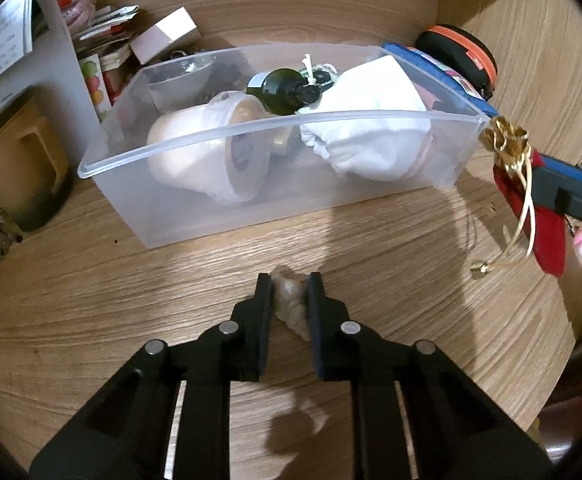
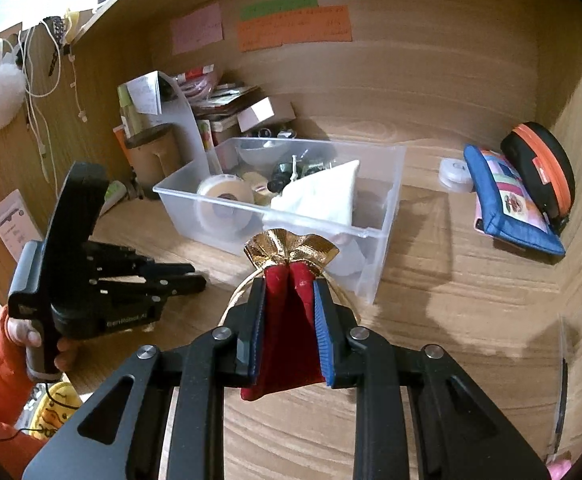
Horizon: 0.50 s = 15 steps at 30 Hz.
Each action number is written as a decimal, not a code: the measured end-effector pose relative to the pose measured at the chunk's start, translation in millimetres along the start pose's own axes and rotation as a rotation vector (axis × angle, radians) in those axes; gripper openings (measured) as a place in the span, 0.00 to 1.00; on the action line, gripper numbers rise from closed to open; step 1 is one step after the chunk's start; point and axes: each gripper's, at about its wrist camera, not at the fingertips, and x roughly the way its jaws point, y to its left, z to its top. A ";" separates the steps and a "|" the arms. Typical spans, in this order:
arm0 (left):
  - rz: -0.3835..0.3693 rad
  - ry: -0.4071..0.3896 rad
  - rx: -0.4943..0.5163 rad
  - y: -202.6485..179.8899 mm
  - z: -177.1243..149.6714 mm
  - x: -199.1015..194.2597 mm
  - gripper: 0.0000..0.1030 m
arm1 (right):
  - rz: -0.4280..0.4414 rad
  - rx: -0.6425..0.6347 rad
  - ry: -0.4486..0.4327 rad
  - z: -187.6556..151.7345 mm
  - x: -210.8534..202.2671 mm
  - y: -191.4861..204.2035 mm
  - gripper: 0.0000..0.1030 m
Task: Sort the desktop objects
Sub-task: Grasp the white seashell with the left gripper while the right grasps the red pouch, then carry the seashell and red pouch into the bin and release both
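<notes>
Your left gripper (image 1: 288, 294) pinches a pale lumpy object (image 1: 290, 304), possibly a shell, on the desk (image 1: 131, 300); your right gripper (image 2: 290, 300) clamps the red pouch (image 2: 287, 336) near the clear bin (image 2: 387, 200).

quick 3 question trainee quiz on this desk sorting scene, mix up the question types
1. True or false: the right hand-held gripper holds a red pouch with a gold top.
2. What does the left hand-held gripper pinch? A) beige crumpled lump B) tape roll C) dark bottle
3. Fill in: the white cloth bag lies inside the clear plastic ____.

Key: 1 true; 2 A; 3 bin.
</notes>
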 end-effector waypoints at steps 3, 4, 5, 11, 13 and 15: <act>-0.002 -0.009 -0.004 3.3 -0.8 -3.5 0.16 | -0.002 -0.004 -0.007 5.5 -0.3 1.3 0.20; 0.001 -0.016 -0.003 4.2 -1.0 -6.0 0.16 | 0.003 -0.002 -0.009 6.7 -0.6 1.4 0.20; 0.000 -0.022 -0.005 5.5 -0.9 -8.9 0.16 | 0.005 0.000 -0.010 7.9 -0.5 2.1 0.20; 0.002 -0.077 -0.020 16.2 5.2 -33.3 0.16 | -0.001 -0.011 -0.023 18.0 0.1 6.7 0.20; 0.001 -0.100 -0.027 20.7 9.1 -43.8 0.16 | -0.003 -0.012 -0.031 22.8 0.0 7.5 0.20; 0.003 -0.121 -0.030 24.6 13.1 -54.0 0.16 | 0.004 -0.011 -0.040 28.1 -0.3 7.6 0.20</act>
